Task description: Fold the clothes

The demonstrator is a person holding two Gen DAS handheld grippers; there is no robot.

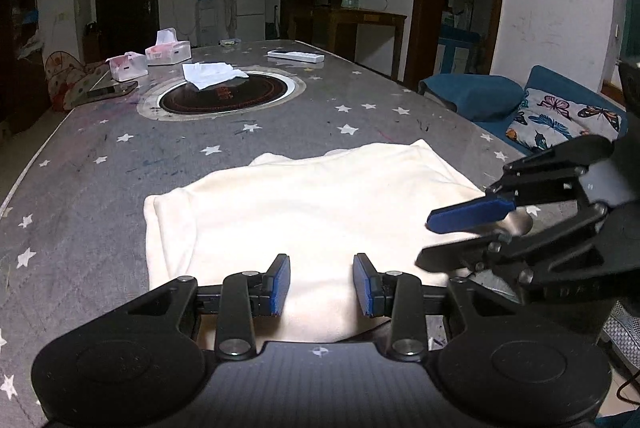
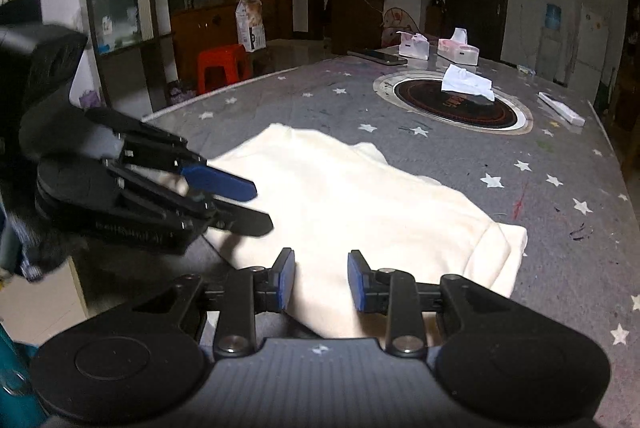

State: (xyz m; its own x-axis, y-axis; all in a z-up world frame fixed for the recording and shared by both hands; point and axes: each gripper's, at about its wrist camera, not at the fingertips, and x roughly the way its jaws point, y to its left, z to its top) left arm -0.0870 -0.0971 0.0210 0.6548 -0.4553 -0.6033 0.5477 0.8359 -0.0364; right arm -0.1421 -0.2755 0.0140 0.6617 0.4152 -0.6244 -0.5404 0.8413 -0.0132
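Cream garment (image 1: 304,212) lies under both part-open claws (seemingly ungripped): left claw (image 1: 322,282), right claw (image 2: 321,280).

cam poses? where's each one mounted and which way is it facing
Left wrist: on the left gripper, looking forward and down its open fingers over the cream garment; the right gripper enters from the right.
Right wrist: on the right gripper, aimed over the same garment; the left gripper enters from the left.
Shared: garment, star-patterned table, round inset cooktop, tissue boxes.
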